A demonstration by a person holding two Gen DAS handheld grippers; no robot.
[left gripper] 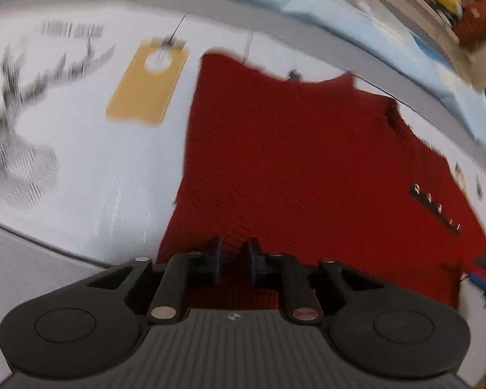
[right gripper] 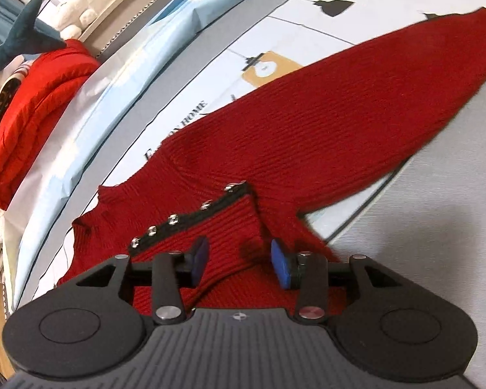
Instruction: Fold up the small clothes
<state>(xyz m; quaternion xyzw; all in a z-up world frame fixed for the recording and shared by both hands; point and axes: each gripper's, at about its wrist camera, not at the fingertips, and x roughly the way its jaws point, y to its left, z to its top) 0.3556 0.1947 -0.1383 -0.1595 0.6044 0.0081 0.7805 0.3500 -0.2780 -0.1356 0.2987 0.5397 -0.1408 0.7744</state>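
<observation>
In the left wrist view, the left gripper (left gripper: 235,261) points down at a red sweater (left gripper: 307,168). The sweater lies flat on a white mat (left gripper: 81,162) with grey drawings on it. The gripper's two blue pads (left gripper: 217,259) sit close together, and a small ridge of red knit stands between them, so the gripper is pinching the sweater at its near edge. A tan tag (left gripper: 147,81) is printed on the mat, to the left of the sweater and farther away. A black strip with small silver snaps (left gripper: 435,207) runs along the sweater on the right side. The picture is blurry, so small parts are hard to make out.

In the right wrist view, the right gripper (right gripper: 239,261) hangs over the same red sweater (right gripper: 324,123). Its blue pads (right gripper: 280,264) stand wide apart. The knit lies in the gap between them, but the pads do not squeeze it, so this gripper has let go. The black strip of silver snaps (right gripper: 191,212) is just past the left pad. One long sleeve (right gripper: 421,61) reaches far off to the right. A folded red cloth (right gripper: 39,110) lies far to the left, with a dark blue toy shark (right gripper: 29,35) beside it.
</observation>
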